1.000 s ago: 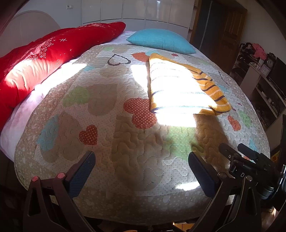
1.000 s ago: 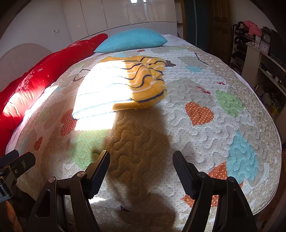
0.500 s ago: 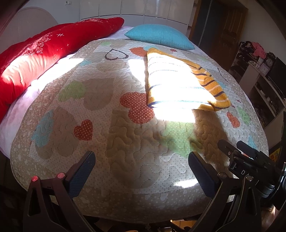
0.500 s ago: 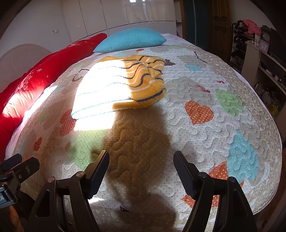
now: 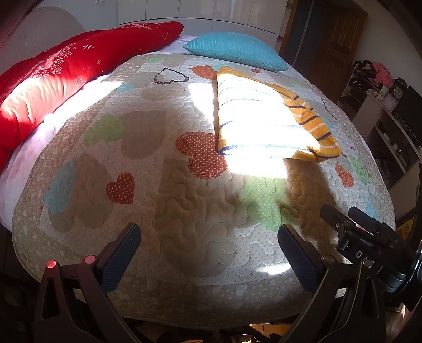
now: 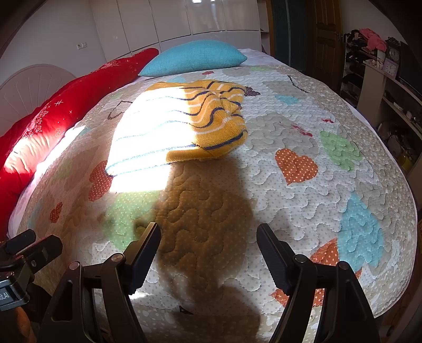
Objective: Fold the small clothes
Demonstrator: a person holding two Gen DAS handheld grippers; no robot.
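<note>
A small yellow garment with white and dark blue stripes (image 5: 266,118) lies folded into a rectangle on the quilted bedspread (image 5: 184,184), partly in bright sunlight. It also shows in the right wrist view (image 6: 184,124). My left gripper (image 5: 208,237) is open and empty above the bed's near edge, well short of the garment. My right gripper (image 6: 208,237) is open and empty too, over the near part of the quilt (image 6: 303,132). The right gripper's body (image 5: 369,242) shows at the left view's right edge.
A red duvet (image 5: 66,79) runs along the left side of the bed. A turquoise pillow (image 5: 234,50) lies at the head. Shelves with clutter (image 6: 382,79) stand to the right of the bed. White wardrobe doors (image 6: 184,21) stand behind.
Both grippers have drawn back slightly from the bed and stay open. The garment has not moved.
</note>
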